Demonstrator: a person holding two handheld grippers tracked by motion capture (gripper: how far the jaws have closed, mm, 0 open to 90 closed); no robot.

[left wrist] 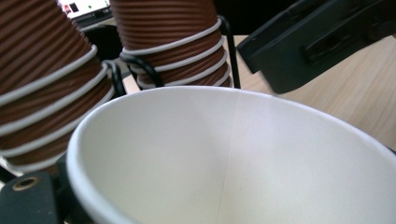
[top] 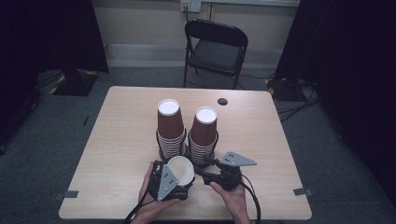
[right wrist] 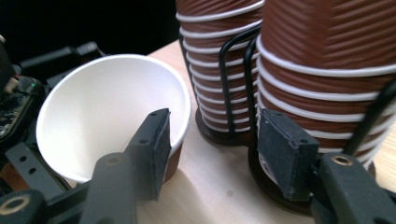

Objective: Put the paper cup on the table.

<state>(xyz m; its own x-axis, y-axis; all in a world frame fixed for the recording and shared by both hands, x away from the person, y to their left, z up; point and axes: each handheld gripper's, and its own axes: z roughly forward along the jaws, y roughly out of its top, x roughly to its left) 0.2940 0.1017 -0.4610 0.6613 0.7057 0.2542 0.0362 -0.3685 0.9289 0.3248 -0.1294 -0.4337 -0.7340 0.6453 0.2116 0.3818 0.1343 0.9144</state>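
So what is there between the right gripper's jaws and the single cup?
Nothing: in the right gripper view bare table separates the open right gripper from the cup.

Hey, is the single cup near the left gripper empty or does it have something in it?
Empty. The cup shows a bare white inside in the high view, and both gripper views look into its mouth at plain white walls, with no liquid or contents.
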